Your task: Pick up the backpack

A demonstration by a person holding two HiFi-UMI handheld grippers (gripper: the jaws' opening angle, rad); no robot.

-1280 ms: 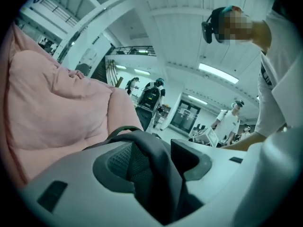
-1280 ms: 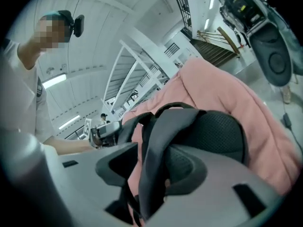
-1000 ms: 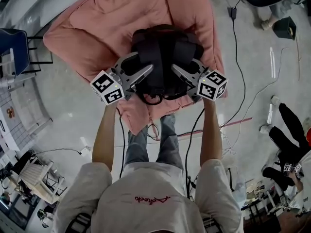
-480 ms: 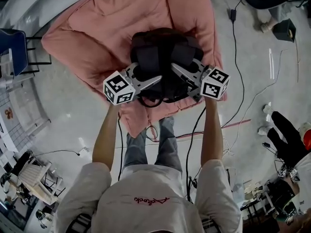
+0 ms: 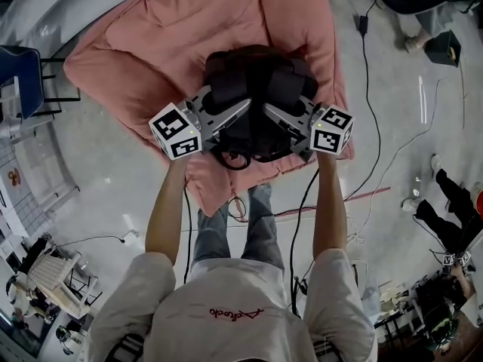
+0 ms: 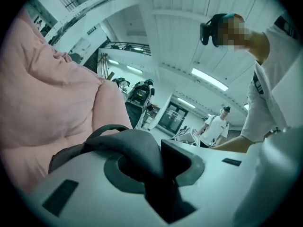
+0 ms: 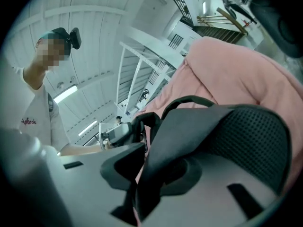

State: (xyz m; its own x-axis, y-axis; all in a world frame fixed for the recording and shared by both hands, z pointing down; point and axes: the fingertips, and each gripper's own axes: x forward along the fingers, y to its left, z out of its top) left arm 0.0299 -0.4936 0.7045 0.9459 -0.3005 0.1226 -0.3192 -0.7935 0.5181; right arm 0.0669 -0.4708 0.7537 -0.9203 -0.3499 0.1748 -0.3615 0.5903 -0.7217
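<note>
Head view has the black backpack (image 5: 256,89) lying on the pink cushion (image 5: 173,44), strap side up. Its long axis runs straight away from me, with the grab loop (image 5: 235,157) at the near end. My left gripper (image 5: 235,111) and right gripper (image 5: 273,111) have just been closing. Each now pinches a dark shoulder strap of the backpack, narrow-jawed, one from either side.
</note>
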